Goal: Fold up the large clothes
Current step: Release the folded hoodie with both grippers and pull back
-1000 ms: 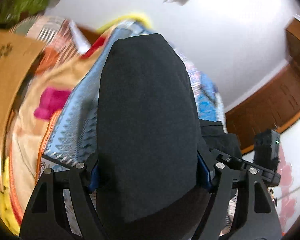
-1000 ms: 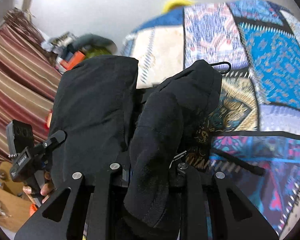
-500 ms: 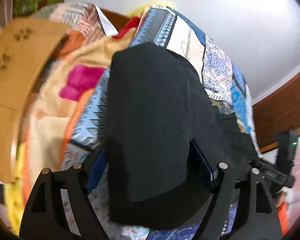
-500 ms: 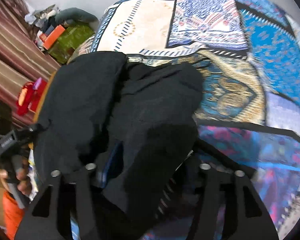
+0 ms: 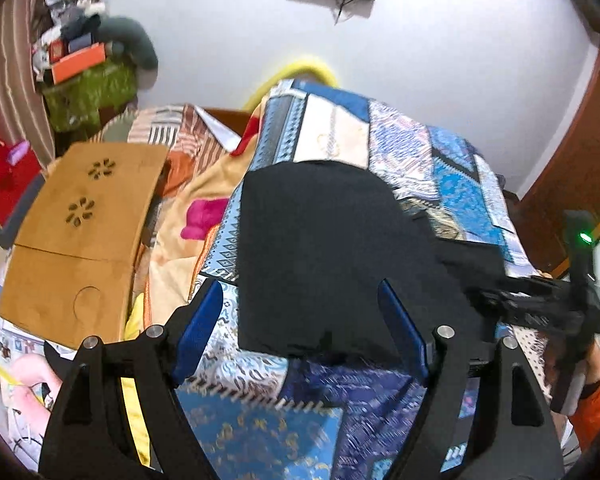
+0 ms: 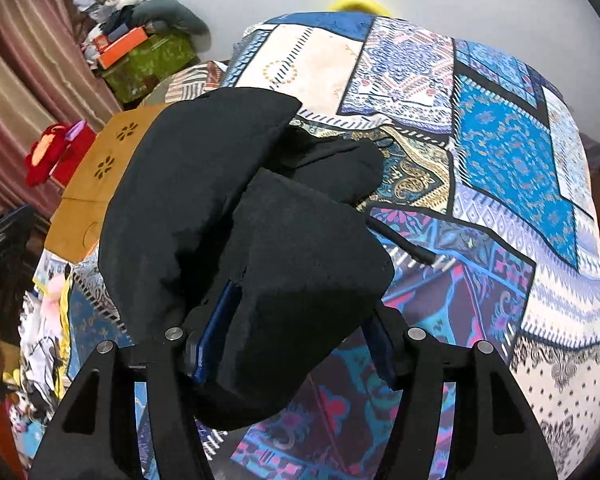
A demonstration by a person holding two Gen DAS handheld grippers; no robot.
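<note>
My left gripper (image 5: 300,320) hangs over the patchwork bedspread (image 5: 416,148) with its blue pads (image 5: 198,326) spread wide; the black garment (image 5: 324,256) lies flat on the bedspread, its near edge showing between the pads but touching neither, so I hold nothing there. My right gripper (image 6: 296,328) has just been opening its jaws, and they now stand apart with a thick fold of the black garment (image 6: 284,280) bulging up between them; the cloth drapes over the left pad (image 6: 216,328) and hides most of the right one, and I cannot tell for sure whether either pad presses on it, though the fingers are plainly not pinched together. The garment is bunched in two dark humps on the bedspread, the larger toward the edge nearest the wooden lap table (image 6: 96,172); a black drawcord (image 6: 404,244) trails from it across the bedspread. Seen from my left wrist, the right gripper (image 5: 536,308) sits at the far side of the garment from the lap table (image 5: 80,236), held by a hand with an orange sleeve (image 5: 596,396).
</note>
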